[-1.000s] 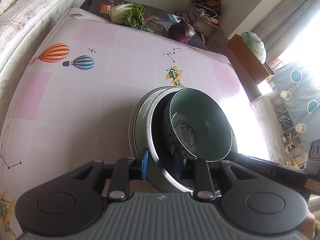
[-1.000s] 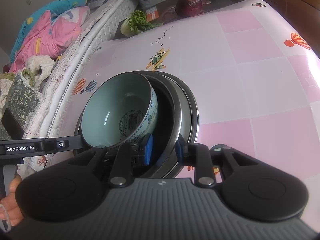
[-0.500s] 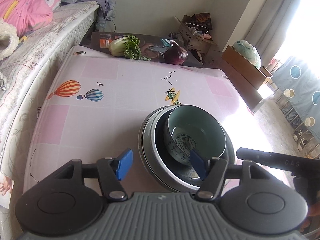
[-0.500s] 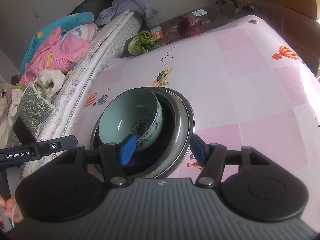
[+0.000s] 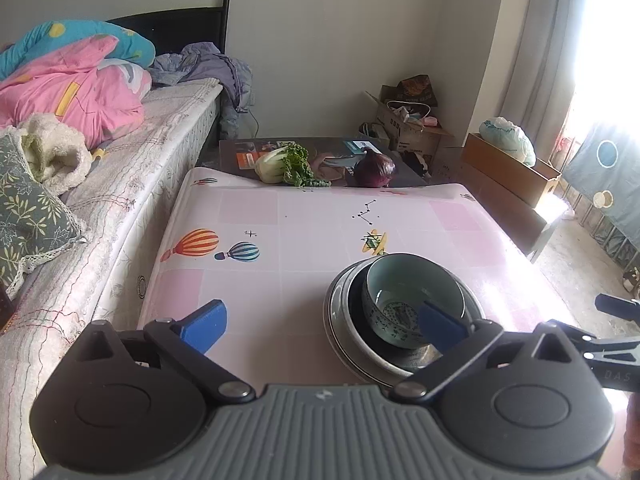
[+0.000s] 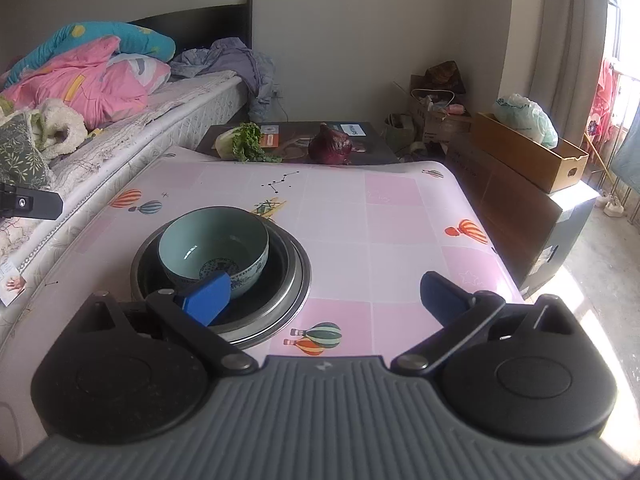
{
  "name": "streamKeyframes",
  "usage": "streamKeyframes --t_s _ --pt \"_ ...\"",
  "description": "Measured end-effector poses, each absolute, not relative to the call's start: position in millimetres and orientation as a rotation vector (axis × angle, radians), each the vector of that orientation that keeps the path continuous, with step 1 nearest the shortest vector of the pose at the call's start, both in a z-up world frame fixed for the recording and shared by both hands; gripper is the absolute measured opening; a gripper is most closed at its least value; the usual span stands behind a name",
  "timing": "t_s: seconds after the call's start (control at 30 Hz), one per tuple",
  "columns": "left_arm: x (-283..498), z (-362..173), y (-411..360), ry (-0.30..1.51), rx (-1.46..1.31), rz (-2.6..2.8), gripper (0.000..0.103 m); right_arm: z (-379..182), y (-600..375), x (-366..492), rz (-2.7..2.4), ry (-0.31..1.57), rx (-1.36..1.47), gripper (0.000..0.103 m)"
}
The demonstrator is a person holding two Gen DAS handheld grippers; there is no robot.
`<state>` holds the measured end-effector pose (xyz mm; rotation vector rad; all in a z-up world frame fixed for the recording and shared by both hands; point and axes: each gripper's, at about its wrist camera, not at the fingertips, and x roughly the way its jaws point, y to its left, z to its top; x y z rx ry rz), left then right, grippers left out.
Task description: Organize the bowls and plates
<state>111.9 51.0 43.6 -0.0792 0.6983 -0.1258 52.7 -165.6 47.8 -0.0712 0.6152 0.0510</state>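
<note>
Celadon bowl (image 6: 214, 246) sits nested in the stacked plates (image 6: 298, 276) on the pink table (image 6: 396, 216), so stacking looks done, while the left gripper (image 5: 320, 322) and right gripper (image 6: 326, 296) are both opening wide with nothing held.

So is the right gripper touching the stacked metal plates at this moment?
Apart. In the right wrist view the right gripper, jaws opening wide, hangs above the metal plates, pads off the rim, nothing between them.

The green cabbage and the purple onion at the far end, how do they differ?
The green cabbage is pale with leafy green tops and lies on its side; the purple onion is dark, smooth, rounded and stands upright. The cabbage sits nearer the bed. Both rest on the dark board beyond the pink tablecloth.
</note>
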Motion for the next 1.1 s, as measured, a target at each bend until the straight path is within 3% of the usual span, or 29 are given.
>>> streamKeyframes --t_s 0.5,0.8,1.1 --pt "90.5 37.5 35.5 0.704 -0.026 -0.014 0.103 33.4 -121.6 41.7 -0.031 0.654 -0.138 0.102" --pt "96.0 13.0 16.7 0.815 0.105 0.071 0.103 29.7 -109.8 46.1 -0.091 0.709 -0.182 0.102" --pt "98.2 4.5 22.7 0.888 0.02 0.061 0.103 32.1 -121.6 48.1 -0.052 0.763 -0.078 0.102"
